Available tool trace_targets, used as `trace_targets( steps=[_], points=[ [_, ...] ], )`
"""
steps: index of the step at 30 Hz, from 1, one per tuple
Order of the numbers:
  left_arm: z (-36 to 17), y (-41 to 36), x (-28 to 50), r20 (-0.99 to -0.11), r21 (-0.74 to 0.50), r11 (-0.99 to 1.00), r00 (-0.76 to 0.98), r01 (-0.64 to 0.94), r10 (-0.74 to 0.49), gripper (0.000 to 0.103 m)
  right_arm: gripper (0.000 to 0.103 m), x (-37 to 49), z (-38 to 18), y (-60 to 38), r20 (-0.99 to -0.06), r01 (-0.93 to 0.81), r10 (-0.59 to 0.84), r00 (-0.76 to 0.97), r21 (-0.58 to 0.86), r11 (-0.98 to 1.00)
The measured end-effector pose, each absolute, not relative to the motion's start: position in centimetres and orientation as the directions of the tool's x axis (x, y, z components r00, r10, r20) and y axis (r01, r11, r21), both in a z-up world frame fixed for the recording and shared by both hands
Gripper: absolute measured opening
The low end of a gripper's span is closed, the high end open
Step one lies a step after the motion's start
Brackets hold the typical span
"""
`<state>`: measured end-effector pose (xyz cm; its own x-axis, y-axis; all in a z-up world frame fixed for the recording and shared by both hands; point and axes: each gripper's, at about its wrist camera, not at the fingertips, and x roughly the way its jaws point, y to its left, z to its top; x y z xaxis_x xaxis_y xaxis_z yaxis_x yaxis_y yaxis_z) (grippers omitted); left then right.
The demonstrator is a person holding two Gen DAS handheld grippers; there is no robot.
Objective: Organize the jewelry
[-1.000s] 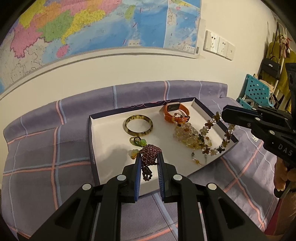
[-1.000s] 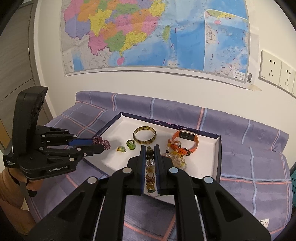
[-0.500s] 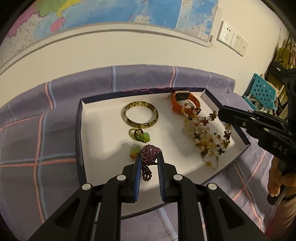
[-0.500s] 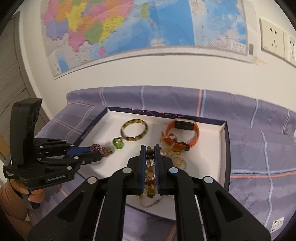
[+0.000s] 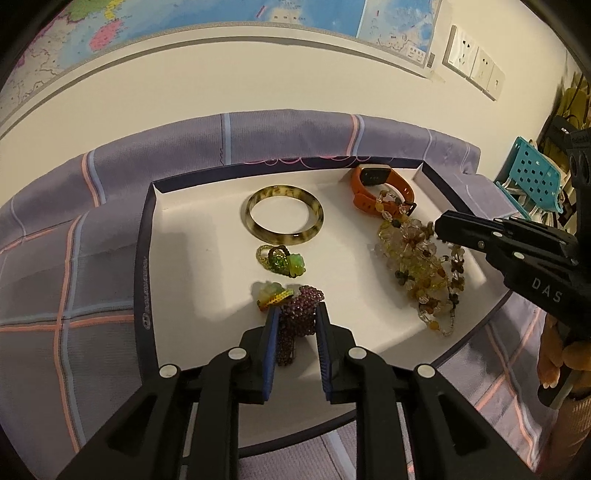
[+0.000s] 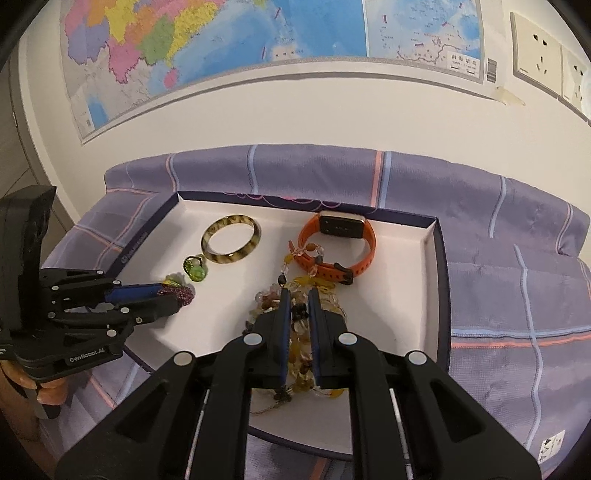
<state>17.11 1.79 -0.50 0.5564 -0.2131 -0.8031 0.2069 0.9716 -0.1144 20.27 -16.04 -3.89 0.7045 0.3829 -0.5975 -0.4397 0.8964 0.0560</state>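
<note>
A white tray [image 5: 146, 258] with a dark rim holds a tortoiseshell bangle [image 5: 282, 192], an orange watch [image 5: 375, 176], a green ring [image 5: 282, 260] and a yellow-green ring [image 5: 271, 293]. My left gripper [image 5: 296, 314] is shut on a purple beaded ornament [image 5: 299, 306], which rests low on the tray floor beside the yellow-green ring. The amber bead necklace [image 6: 266, 299] lies heaped at the tray's right. One strand of it runs between the pads of my right gripper [image 6: 297, 295], whose jaws are opening. From the right wrist view, the left gripper [image 6: 173, 299] shows at the tray's left edge.
The tray [image 6: 439, 277] sits on a purple plaid cloth [image 6: 517, 295] against a white wall with a map [image 6: 258, 33] and sockets [image 6: 539, 51]. A turquoise plastic crate [image 5: 532, 173] stands at the far right. A hand [image 6: 48, 391] holds the left gripper.
Both grippers came down toward the tray floor. The necklace, which hung stretched above the tray, now lies heaped on it. The purple ornament sank beside the yellow-green ring.
</note>
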Motion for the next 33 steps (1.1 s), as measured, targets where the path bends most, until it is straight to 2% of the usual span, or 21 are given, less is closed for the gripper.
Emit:
trace_targets(
  steps=[2, 4, 6, 8, 10, 13, 14, 15, 18, 19, 20, 33],
  points=[
    [-0.5, 1.7, 17.0, -0.803, -0.109, 0.972, 0.559, 0.208, -0.209, 0.018, 0.015, 20.3, -4.0, -16.2, -0.599, -0.436, 0.381, 0.705, 0.058, 0.898],
    [-0.4, 1.7, 16.8, -0.800, -0.097, 0.974, 0.566, 0.207, -0.200, 0.022, 0.015, 20.2, -4.0, -16.3, -0.596, -0.431, 0.378, 0.708, 0.059, 0.900],
    [0.1, 1.5, 16.4, -0.788, -0.080, 0.975, 0.585, 0.209, -0.190, 0.032, 0.016, 19.9, -3.9, -16.5, -0.592, -0.429, 0.377, 0.712, 0.059, 0.902],
    [0.7, 1.3, 15.8, -0.775, -0.063, 0.976, 0.605, 0.210, -0.181, 0.042, 0.025, 19.3, -3.6, -16.7, -0.582, -0.428, 0.380, 0.719, 0.061, 0.902],
    [1.5, 1.3, 14.9, -0.753, -0.048, 0.977, 0.635, 0.207, -0.172, 0.053, 0.047, 18.6, -3.3, -16.8, -0.566, -0.427, 0.379, 0.732, 0.052, 0.903],
    [2.3, 1.3, 13.6, -0.732, -0.044, 0.978, 0.660, 0.202, -0.169, 0.062, 0.058, 17.1, -2.8, -17.2, -0.540, -0.422, 0.379, 0.752, 0.047, 0.905],
    [2.4, 1.2, 13.3, -0.728, -0.042, 0.979, 0.665, 0.197, -0.165, 0.071, 0.061, 16.5, -2.7, -17.3, -0.533, -0.425, 0.385, 0.754, 0.051, 0.904],
    [2.6, 1.3, 12.8, -0.721, -0.041, 0.980, 0.673, 0.192, -0.162, 0.081, 0.070, 15.9, -2.6, -17.4, -0.525, -0.425, 0.387, 0.758, 0.053, 0.904],
    [3.1, 1.4, 11.2, -0.698, -0.029, 0.985, 0.702, 0.172, -0.143, 0.092, 0.086, 13.9, -2.5, -17.5, -0.501, -0.427, 0.389, 0.773, 0.042, 0.903],
    [3.2, 1.4, 10.7, -0.692, -0.026, 0.986, 0.709, 0.166, -0.137, 0.094, 0.094, 13.4, -2.5, -17.4, -0.496, -0.429, 0.388, 0.777, 0.035, 0.903],
    [3.3, 1.3, 10.1, -0.687, -0.021, 0.987, 0.715, 0.157, -0.128, 0.096, 0.098, 12.6, -2.7, -17.3, -0.488, -0.427, 0.384, 0.784, 0.024, 0.904],
    [2.6, 2.1, 5.7, -0.701, -0.037, 0.998, 0.710, 0.047, -0.060, 0.096, 0.098, 6.9, -5.5, -16.5, -0.497, -0.419, 0.365, 0.788, 0.003, 0.908]
  ],
)
